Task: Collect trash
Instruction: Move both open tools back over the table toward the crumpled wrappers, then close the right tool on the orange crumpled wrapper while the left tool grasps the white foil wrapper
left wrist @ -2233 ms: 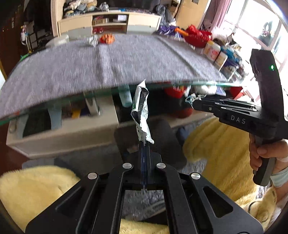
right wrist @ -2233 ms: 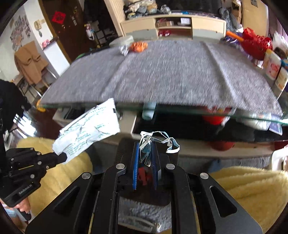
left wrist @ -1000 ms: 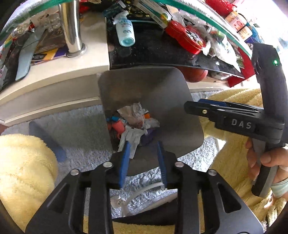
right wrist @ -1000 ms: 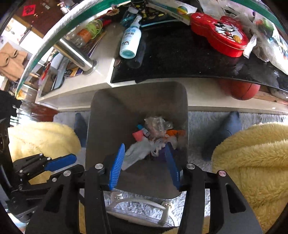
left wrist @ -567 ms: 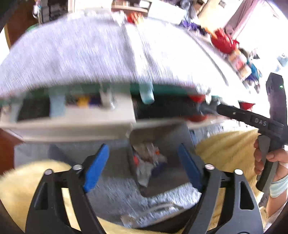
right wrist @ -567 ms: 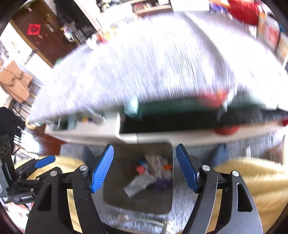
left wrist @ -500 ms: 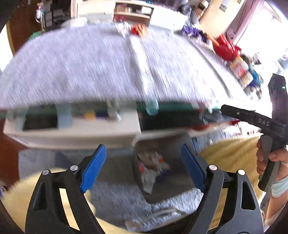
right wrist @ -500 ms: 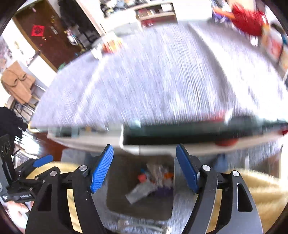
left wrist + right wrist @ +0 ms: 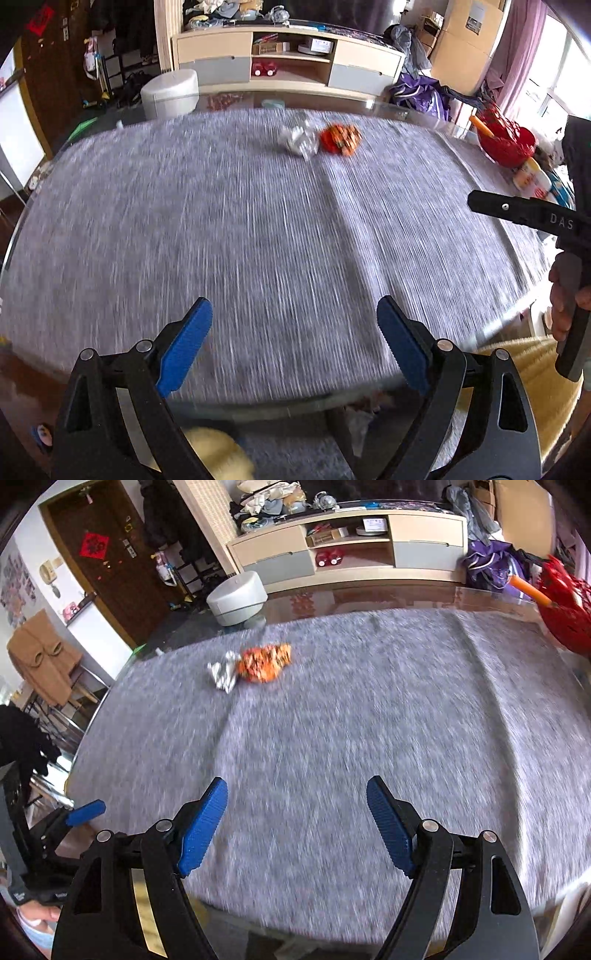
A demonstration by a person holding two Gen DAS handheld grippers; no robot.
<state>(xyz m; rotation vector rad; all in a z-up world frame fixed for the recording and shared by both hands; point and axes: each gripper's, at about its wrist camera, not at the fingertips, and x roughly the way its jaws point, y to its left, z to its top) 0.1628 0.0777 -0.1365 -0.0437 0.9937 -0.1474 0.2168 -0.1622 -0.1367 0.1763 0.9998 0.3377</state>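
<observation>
Both grippers hanging empty over the grey-clothed worktop point(image 9: 258, 240)

Left gripper point(image 9: 295, 343) and right gripper point(image 9: 297, 819) fingers, just opening, are standing wide; crumpled orange wrapper point(image 9: 264, 662) and white wrapper point(image 9: 223, 674) lying far ahead.

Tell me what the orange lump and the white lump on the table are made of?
The orange lump looks like a crumpled plastic snack wrapper: bright print and sharp creases. The white lump looks like scrunched paper or thin wrapper, with pale folds; blur leaves that open. Both lie on a grey cloth that looks woven and matte.
</observation>
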